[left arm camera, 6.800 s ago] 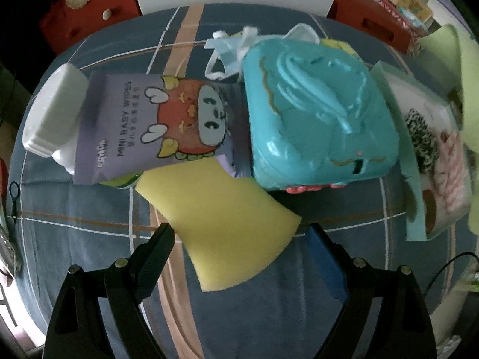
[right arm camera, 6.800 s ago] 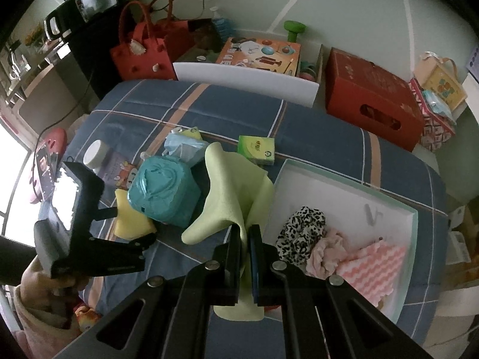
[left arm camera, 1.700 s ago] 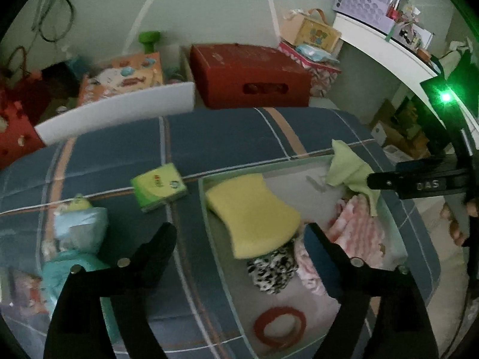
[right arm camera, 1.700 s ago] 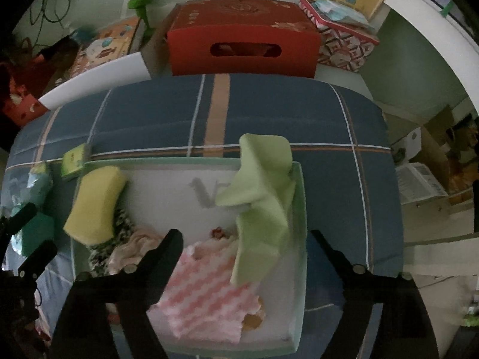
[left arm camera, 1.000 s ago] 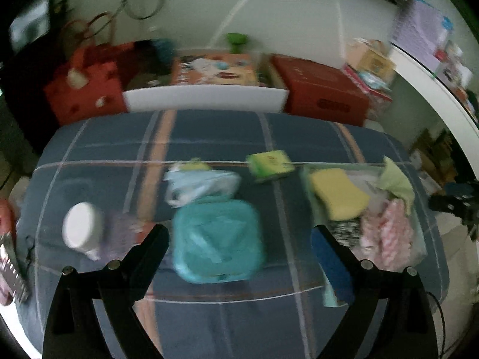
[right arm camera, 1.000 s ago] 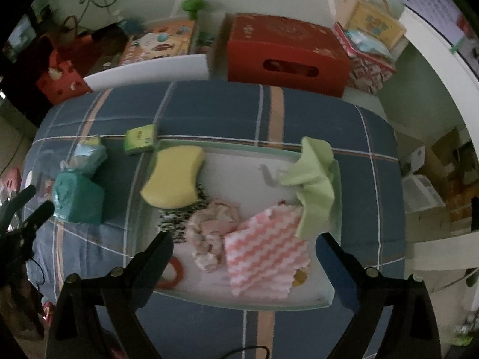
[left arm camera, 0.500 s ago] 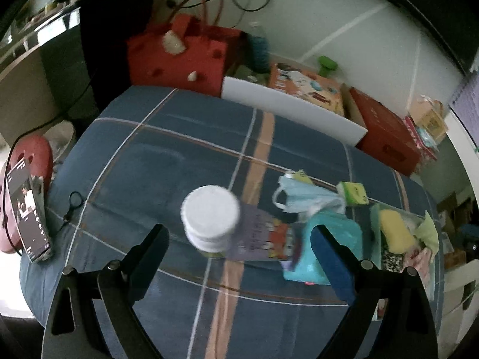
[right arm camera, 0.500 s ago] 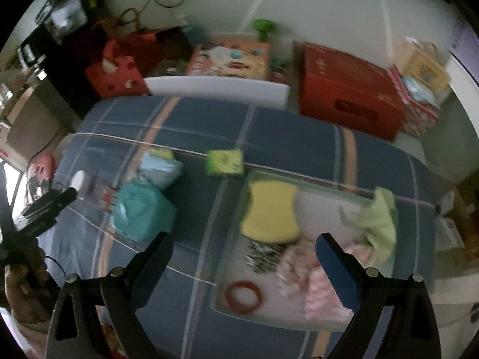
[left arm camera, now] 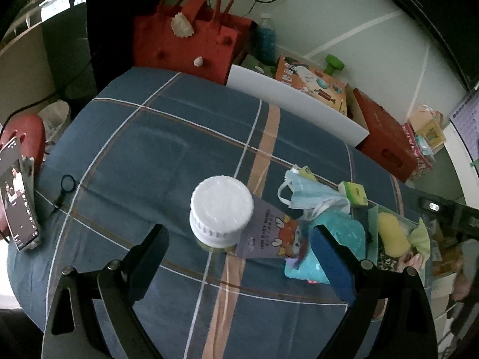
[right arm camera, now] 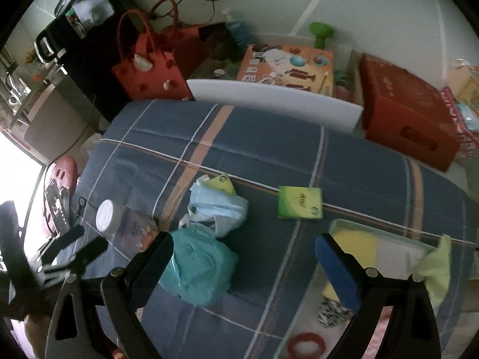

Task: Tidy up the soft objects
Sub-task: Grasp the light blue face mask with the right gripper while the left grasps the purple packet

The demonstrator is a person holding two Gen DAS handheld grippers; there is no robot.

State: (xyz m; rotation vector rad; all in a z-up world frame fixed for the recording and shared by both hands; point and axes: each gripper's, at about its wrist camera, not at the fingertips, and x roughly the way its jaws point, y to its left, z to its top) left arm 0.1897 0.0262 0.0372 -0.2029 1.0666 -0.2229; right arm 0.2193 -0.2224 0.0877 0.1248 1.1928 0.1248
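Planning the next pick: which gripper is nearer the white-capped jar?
Left. The left gripper hovers open right over the white-capped jar; the right gripper is off over the teal pack.

A lived-in home room: a table under a blue plaid cloth (left arm camera: 167, 137), a red handbag (left arm camera: 185, 45), a toy box (right arm camera: 284, 65), a red carton (right arm camera: 404, 104) and a green dumbbell (right arm camera: 321, 31) crowded beyond its far edge along a plain wall.

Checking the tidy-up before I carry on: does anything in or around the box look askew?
The light green cloth is draped over the box rim instead of lying inside. The blue face mask sits crumpled on the tablecloth.
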